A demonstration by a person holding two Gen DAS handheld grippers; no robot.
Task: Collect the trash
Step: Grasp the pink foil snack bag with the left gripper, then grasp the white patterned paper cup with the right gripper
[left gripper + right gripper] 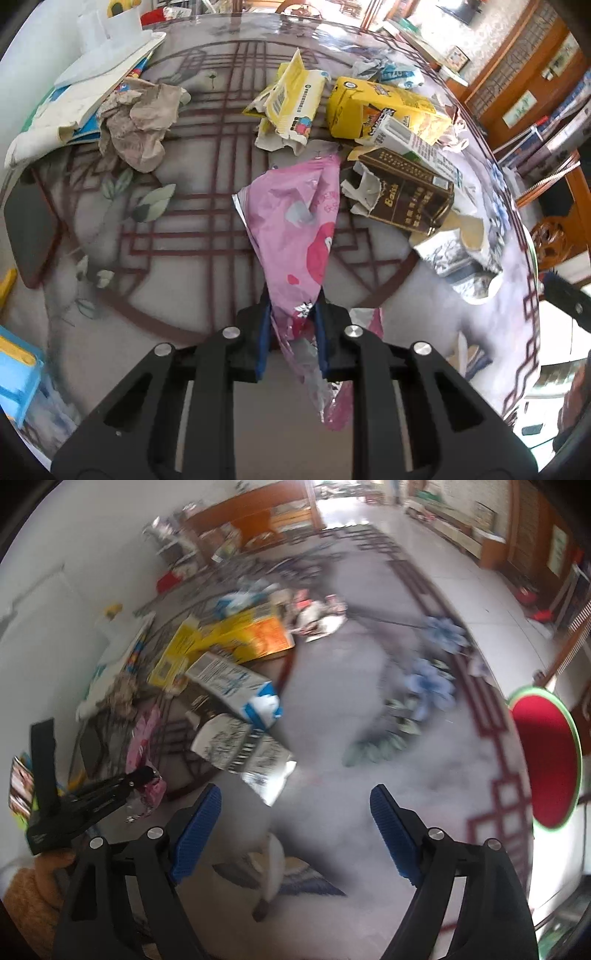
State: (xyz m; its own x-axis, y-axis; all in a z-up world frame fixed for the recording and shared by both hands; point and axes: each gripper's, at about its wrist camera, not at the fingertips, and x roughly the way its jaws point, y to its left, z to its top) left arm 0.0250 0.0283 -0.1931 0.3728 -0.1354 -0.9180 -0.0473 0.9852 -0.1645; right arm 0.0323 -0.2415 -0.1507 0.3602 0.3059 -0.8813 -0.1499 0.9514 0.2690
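Left gripper is pinching the crinkled pink foil snack wrapper near its lower end; blue pads are pressing on it from both sides, with a foil tail hanging out below the jaws. The wrapper is lying on the glass-topped patterned desk, its far end fanning toward the box pile.

Right gripper is hanging spread wide over bare desk, nothing between its blue pads. View is blurred, so detail there is poor. The left gripper with the pink wrapper is showing at its lower left.

Just beyond the wrapper: a torn brown carton with gold lettering, a white-and-grey printed box beside it. Further: a yellow cardboard box, a torn yellow-and-white paper carton, a crumpled beige paper wad at far left.

Step in hand, I'd say: grab made on the first piece, lift not yet done. Next move needs a clean lift without the foil slipping, then a carry to wherever trash is going; no bin is identifiable in either view. Right side looks free to take the brown carton.
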